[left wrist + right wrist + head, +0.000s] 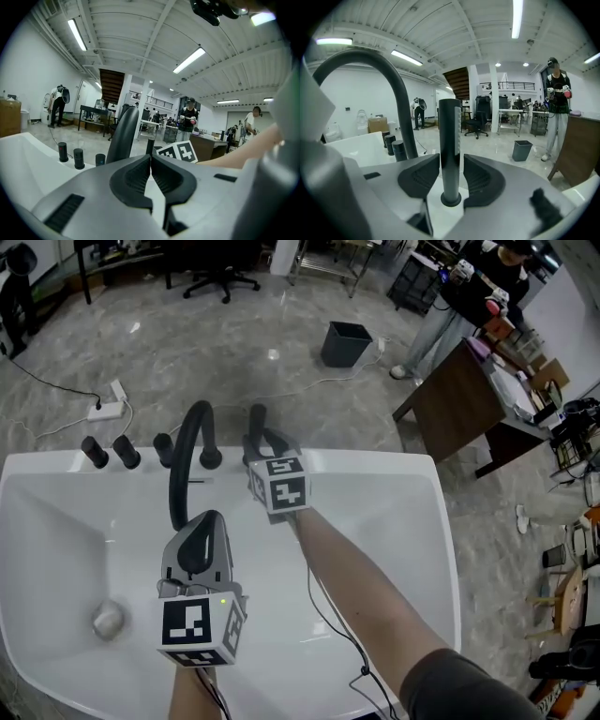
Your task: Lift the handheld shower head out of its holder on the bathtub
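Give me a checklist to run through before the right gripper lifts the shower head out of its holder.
1. Handheld shower head stands upright in its holder: ok.
2. Right gripper has one jaw on each side of the shower head: ok.
3. Jaws clamped firmly on it: cannot tell; they sit very close.
4. Path straight up looks free of the faucet spout, which arches beside it: ok.
5. Left gripper shut, empty, back over the bathtub: ok.
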The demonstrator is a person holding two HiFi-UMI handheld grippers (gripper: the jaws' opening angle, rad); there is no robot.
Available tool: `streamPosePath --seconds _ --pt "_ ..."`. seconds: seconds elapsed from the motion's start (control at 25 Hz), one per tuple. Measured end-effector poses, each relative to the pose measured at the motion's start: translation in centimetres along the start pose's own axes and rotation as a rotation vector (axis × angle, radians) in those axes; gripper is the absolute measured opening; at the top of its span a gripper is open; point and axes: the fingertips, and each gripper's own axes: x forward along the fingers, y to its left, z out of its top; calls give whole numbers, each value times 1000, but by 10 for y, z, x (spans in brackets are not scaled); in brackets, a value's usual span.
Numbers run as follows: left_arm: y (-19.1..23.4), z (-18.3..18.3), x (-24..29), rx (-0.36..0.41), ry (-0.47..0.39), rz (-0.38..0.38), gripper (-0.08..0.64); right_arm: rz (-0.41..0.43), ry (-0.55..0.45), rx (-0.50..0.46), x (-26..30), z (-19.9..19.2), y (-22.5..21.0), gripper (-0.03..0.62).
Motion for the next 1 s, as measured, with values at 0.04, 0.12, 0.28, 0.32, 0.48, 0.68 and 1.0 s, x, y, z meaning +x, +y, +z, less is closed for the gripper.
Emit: streamPosePath --seconds 0.04,0.12,0.28,0.32,0.48,0.68,1.0 --pt "0 2 0 -2 -5 0 17 3 -2 -13 2 2 0 160" --pt "-1 5 0 -5 -12 0 17 11 4 -25 6 2 1 160" --pt "-3 3 1 4 -7 2 17 4 16 14 12 -1 1 144" --pt "-4 3 1 8 -7 4 17 4 14 16 12 -1 0 143" --pt "-11 1 2 10 12 -4 18 25 23 -23 5 1 0 141" --pt "-22 -2 -3 40 28 -11 17 58 -5 11 -12 15 3 140" --pt "-43 24 -19 40 5 -12 18 110 -102 27 -64 75 -9 140"
